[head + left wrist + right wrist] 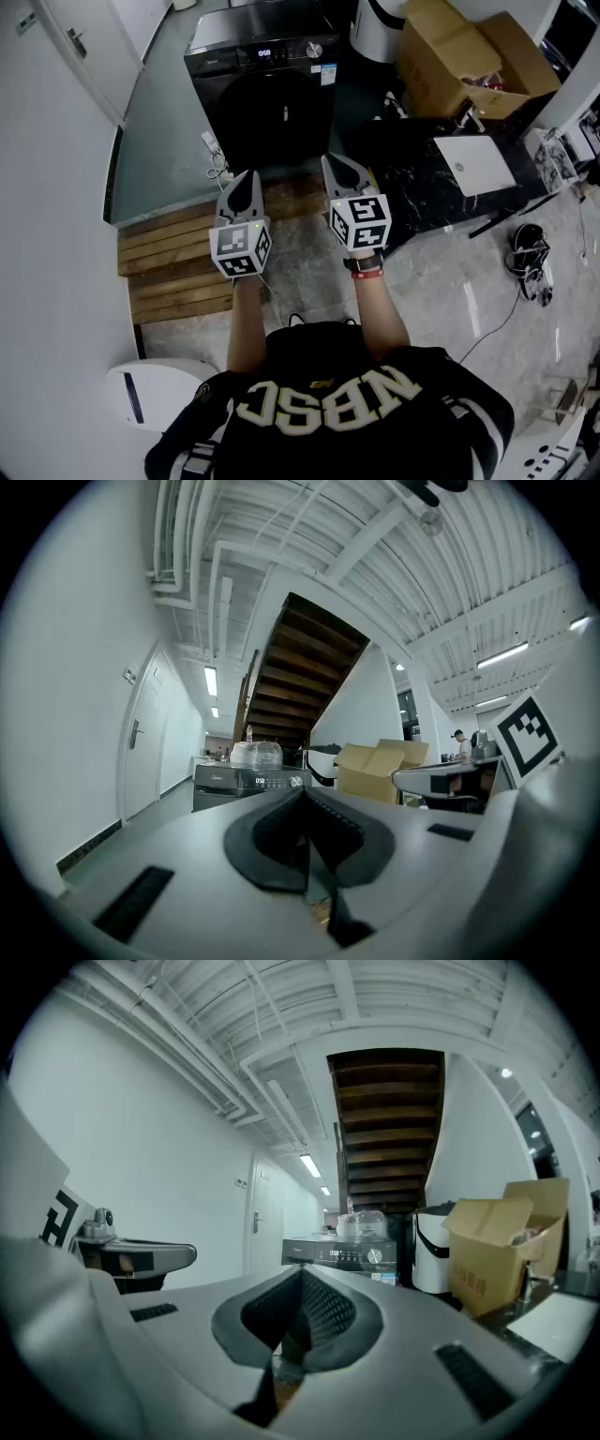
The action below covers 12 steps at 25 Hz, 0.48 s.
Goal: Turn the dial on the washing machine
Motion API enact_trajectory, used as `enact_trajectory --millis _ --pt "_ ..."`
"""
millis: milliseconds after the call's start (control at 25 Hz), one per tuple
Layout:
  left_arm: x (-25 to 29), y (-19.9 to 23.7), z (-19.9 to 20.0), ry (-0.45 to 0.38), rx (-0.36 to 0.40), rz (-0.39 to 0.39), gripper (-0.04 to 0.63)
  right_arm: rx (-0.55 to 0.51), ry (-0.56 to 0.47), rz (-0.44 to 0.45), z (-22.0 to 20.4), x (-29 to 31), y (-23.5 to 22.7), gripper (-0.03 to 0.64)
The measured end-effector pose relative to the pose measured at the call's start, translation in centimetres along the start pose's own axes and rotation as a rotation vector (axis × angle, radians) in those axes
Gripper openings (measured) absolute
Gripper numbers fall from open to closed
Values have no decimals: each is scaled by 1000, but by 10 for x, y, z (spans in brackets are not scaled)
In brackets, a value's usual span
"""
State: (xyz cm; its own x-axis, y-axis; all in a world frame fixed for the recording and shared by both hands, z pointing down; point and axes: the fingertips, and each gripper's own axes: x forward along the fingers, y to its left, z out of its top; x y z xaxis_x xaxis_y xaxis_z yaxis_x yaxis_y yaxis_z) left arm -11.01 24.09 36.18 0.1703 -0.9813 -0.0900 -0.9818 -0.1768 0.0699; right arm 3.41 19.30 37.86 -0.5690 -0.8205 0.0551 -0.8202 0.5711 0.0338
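A black washing machine (262,89) stands ahead, some way off, with a lit display and a silver dial (315,50) at the right of its panel. The dial (376,1256) also shows small in the right gripper view, and the machine (251,782) in the left gripper view. My left gripper (251,180) and right gripper (336,165) are held level side by side, well short of the machine, over a wooden platform (169,258). Both pairs of jaws meet with nothing between them; both grippers are shut and empty.
Open cardboard boxes (469,61) and a white appliance (380,28) stand right of the machine. A black counter (441,178) with a white laptop (475,164) lies at the right. A white wall and door (66,56) run along the left. Cables (530,258) lie on the floor.
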Motion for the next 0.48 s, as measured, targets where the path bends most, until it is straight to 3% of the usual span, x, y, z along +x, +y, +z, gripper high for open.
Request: enact_trajectory --millis 240,480 --pt "-4 27 -16 5 -41 -4 14 -21 42 14 -19 11 27 8" --pt "19 19 -30 24 -49 -52 14 -24 65 -18 -27 20 13 8"
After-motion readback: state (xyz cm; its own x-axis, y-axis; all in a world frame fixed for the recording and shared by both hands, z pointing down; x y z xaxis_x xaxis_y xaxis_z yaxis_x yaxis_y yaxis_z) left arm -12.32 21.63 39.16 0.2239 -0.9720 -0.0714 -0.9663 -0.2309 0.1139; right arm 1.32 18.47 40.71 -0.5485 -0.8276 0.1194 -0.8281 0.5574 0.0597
